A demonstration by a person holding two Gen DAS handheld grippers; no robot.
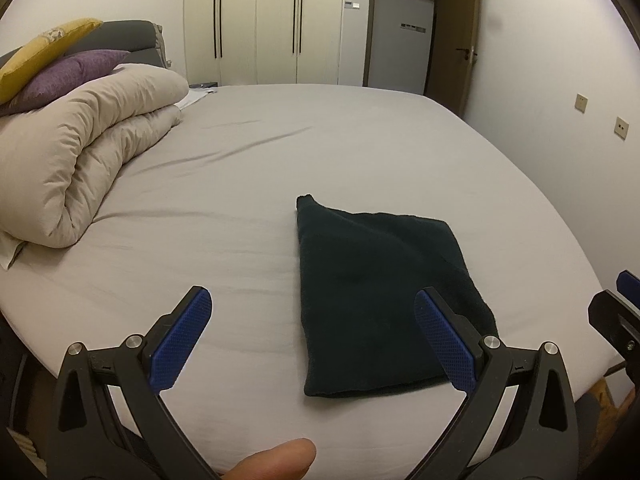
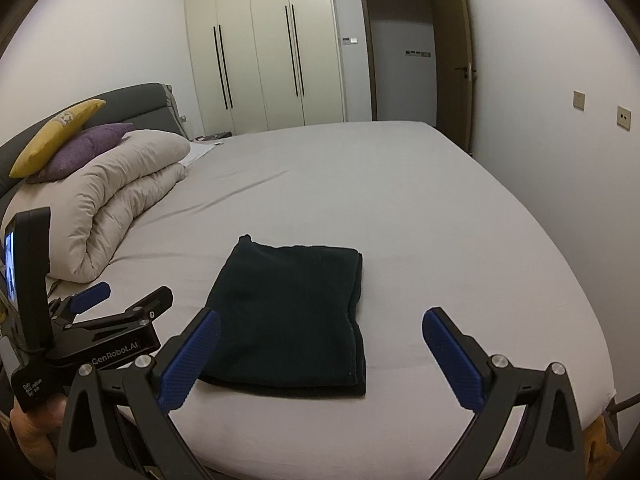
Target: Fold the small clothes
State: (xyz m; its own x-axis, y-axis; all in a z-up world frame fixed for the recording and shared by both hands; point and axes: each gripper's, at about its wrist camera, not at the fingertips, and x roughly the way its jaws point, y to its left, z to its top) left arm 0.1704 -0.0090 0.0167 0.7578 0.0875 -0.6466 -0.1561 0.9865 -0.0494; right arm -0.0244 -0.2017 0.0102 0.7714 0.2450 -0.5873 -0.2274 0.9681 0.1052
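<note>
A dark folded cloth (image 1: 376, 296) lies flat on the grey bed sheet (image 1: 248, 184) near the front edge; it also shows in the right wrist view (image 2: 292, 316). My left gripper (image 1: 312, 308) is open and empty, held above the bed's front edge, with the cloth in front of its right finger. My right gripper (image 2: 320, 328) is open and empty, just in front of the cloth's near edge. The left gripper shows at the left of the right wrist view (image 2: 124, 300), beside the cloth.
A rolled beige duvet (image 1: 84, 152) with purple (image 1: 68, 76) and yellow (image 1: 44, 48) cushions lies at the bed's left. Wardrobe doors (image 1: 260, 20) and an open doorway (image 1: 404, 36) stand beyond the bed. A wall (image 1: 560, 80) runs close along the right.
</note>
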